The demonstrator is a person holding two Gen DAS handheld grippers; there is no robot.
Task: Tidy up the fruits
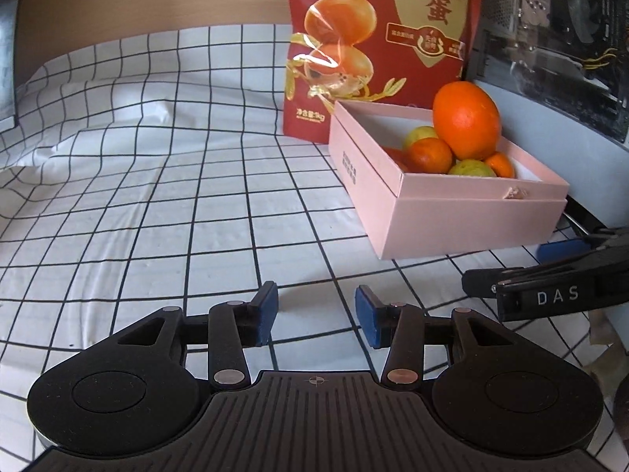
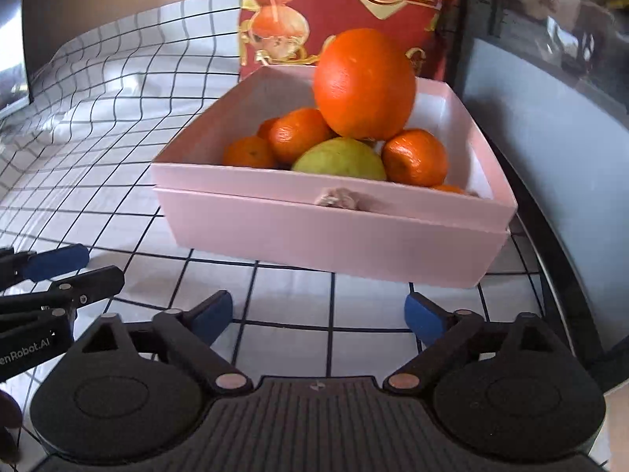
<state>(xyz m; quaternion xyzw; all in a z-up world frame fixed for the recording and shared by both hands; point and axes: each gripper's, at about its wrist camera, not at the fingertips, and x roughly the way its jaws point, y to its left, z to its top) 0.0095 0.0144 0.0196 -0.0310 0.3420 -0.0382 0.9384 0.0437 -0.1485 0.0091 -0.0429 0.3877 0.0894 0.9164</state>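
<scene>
A pink box (image 2: 330,236) (image 1: 464,216) sits on the checked cloth and holds several fruits. A large orange (image 2: 365,82) (image 1: 467,120) rests on top of the pile, above small mandarins (image 2: 414,156) and a green-yellow fruit (image 2: 340,159). My right gripper (image 2: 318,316) is open just in front of the box, nothing between its blue pads. My left gripper (image 1: 316,318) is open over bare cloth, left of the box, also holding nothing. Each gripper shows at the edge of the other's view.
A red snack bag (image 1: 377,39) printed with oranges stands upright behind the box. A dark computer case (image 1: 562,39) and a dark edge (image 2: 550,255) border the right side. White cloth with a black grid (image 1: 157,196) spreads to the left.
</scene>
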